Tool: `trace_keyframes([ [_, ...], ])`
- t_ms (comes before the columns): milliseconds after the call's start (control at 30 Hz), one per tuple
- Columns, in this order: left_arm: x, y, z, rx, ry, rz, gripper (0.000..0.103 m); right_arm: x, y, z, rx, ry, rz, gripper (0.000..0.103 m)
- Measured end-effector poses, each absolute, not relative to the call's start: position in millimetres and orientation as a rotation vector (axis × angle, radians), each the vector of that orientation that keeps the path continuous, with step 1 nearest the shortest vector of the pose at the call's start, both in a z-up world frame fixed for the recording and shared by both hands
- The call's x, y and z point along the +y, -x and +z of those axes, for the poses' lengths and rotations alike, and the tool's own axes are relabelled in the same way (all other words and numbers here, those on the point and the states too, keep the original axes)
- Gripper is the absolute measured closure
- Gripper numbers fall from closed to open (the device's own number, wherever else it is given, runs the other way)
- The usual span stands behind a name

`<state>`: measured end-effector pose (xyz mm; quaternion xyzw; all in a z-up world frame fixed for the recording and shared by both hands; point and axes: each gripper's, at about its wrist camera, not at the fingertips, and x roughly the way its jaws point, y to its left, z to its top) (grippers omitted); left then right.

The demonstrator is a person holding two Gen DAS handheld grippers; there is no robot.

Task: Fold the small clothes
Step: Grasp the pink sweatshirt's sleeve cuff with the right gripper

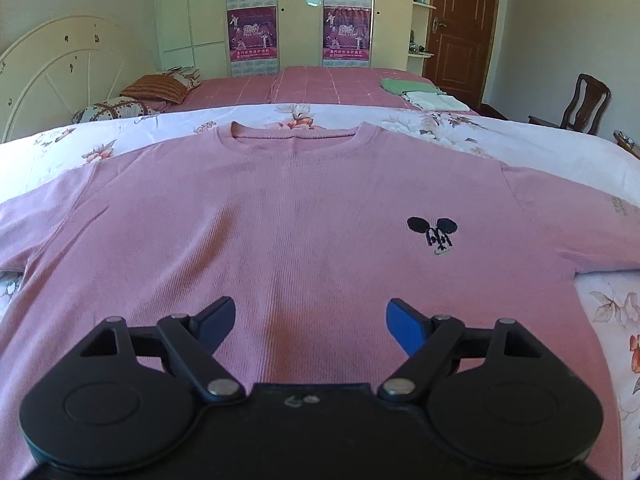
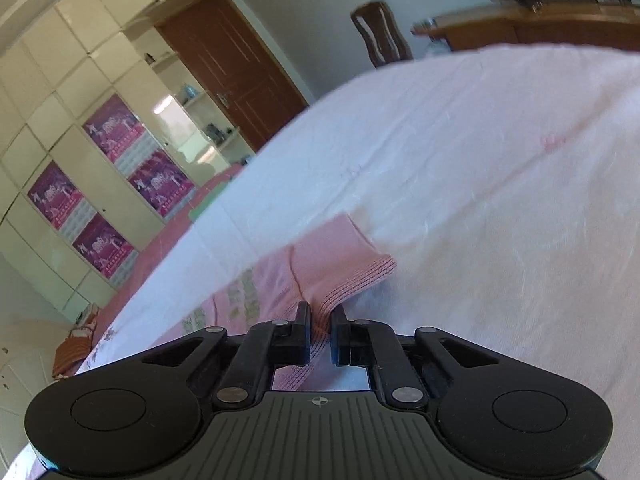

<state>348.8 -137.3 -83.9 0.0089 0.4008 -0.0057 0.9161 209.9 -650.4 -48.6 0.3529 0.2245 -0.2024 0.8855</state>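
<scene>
One floral bedsheet point(image 1: 480, 136), wardrobe point(image 1: 200, 12) behind.

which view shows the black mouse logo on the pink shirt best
The left wrist view: the black mouse logo sits sharp and unobstructed on the pink shirt, which lies spread flat. The right wrist view shows only a sleeve cuff of that shirt, with no logo visible.

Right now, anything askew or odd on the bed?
Nothing stands out. The pink sweater lies flat, face up on the floral sheet, collar away from the camera. The right gripper is shut on the sleeve cuff; the left gripper hangs open above the hem.
</scene>
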Motion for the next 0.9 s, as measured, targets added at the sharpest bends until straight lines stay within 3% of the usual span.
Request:
trace_keyframes([
  [500,-89,-344,-80,0.817,-0.02,0.027,0.016,-642,-196,-49,0.586,-0.617,-0.529,0.095],
  [900,-31,-343,-79,0.791,0.01,-0.015,0.014,-583,-223,-1,0.535,-0.47,-0.531,0.095],
])
